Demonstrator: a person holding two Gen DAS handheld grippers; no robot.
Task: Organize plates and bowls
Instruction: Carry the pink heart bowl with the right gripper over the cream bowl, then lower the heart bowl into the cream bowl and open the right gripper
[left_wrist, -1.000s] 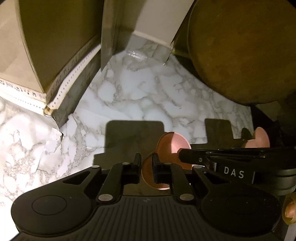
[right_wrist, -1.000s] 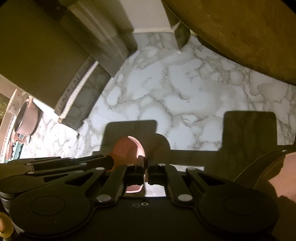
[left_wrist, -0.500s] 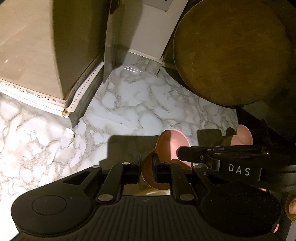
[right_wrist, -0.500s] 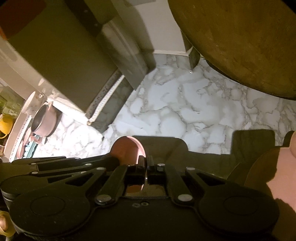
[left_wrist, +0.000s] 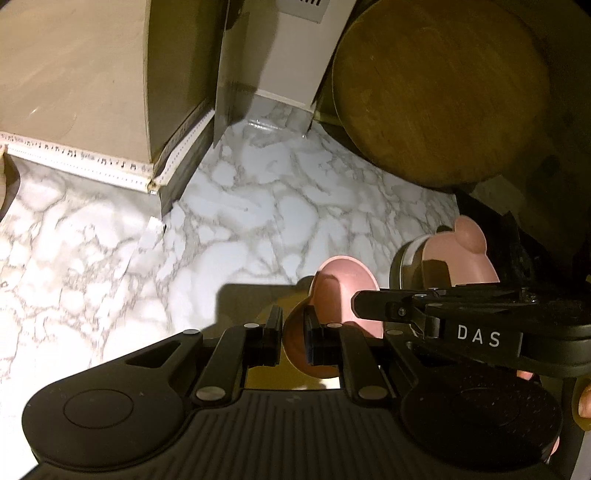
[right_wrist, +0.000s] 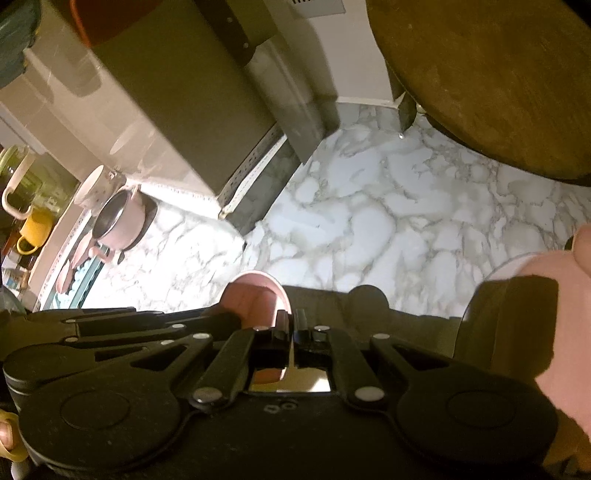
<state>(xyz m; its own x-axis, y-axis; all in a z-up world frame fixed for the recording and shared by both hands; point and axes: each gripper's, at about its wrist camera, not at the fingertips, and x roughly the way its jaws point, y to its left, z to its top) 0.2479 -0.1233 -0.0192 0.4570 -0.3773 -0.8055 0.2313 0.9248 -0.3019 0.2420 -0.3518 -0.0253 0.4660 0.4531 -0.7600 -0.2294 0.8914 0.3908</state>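
Observation:
In the left wrist view my left gripper (left_wrist: 291, 326) is shut on the rim of a pink dish (left_wrist: 345, 286) with a round ear, held above the marble counter (left_wrist: 258, 206). My right gripper (left_wrist: 360, 306) comes in from the right and meets the same dish. In the right wrist view my right gripper (right_wrist: 292, 326) is shut on a thin pink rim of that dish (right_wrist: 255, 295), with the left gripper's arms just left of it. A second pink eared bowl (left_wrist: 467, 251) sits to the right and shows large and close (right_wrist: 535, 302) in the right wrist view.
A round wooden board (left_wrist: 443, 92) leans at the back right. A beige box (left_wrist: 74, 74) with a dotted edge fills the back left. In the right wrist view a pink pot (right_wrist: 118, 221) and a yellow mug (right_wrist: 35, 229) stand far left.
Both grippers have risen and drawn back from the corner together, still shut on the pink dish. More counter shows, and the second pink bowl has come further into view.

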